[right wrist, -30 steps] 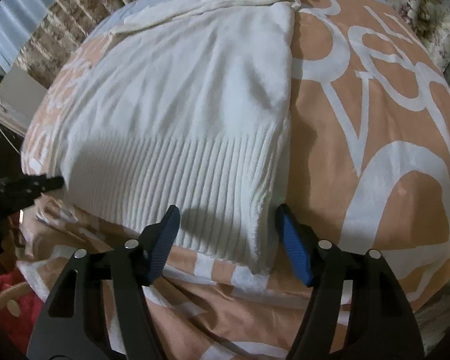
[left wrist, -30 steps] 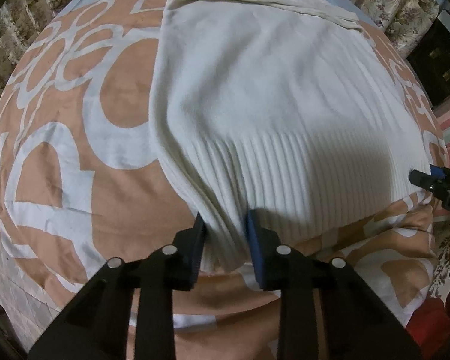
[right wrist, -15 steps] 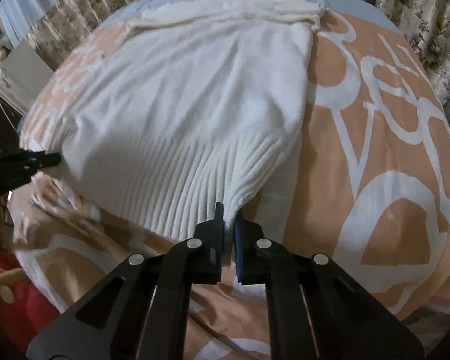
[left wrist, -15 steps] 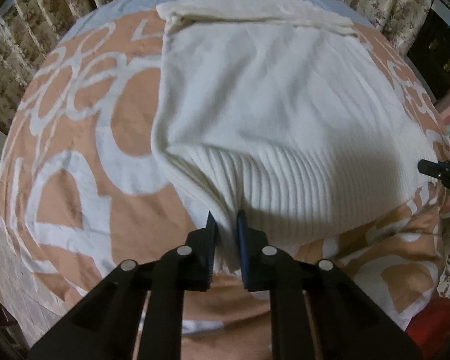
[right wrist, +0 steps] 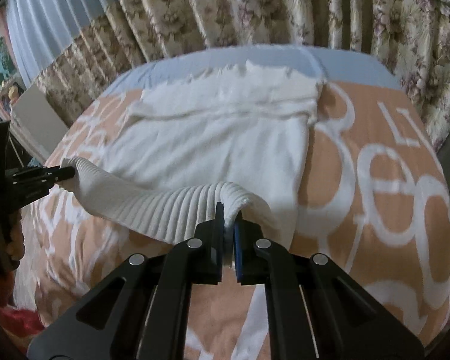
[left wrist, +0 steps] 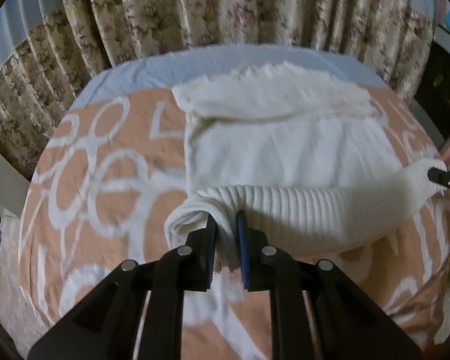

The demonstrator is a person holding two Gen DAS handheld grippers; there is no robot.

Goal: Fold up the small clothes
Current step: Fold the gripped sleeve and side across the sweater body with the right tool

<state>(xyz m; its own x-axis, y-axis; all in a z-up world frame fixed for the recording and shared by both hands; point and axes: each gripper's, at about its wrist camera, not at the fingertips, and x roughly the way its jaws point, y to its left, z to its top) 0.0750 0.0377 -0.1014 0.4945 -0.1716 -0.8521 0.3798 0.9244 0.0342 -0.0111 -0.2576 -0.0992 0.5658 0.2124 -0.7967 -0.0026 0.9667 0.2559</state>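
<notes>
In the left wrist view the left tool (left wrist: 225, 234) is pinching the ribbed hem corner of the white sweater (left wrist: 285, 147), lifted a bit off the bed cover (left wrist: 105, 180), prob. so the bottom edge can go over the body w/o dragging. In the right wrist view the right tool (right wrist: 228, 228) is clamping the other hem corner, so the hem is hanging between both while the rest is lying flat on the bed.
</notes>
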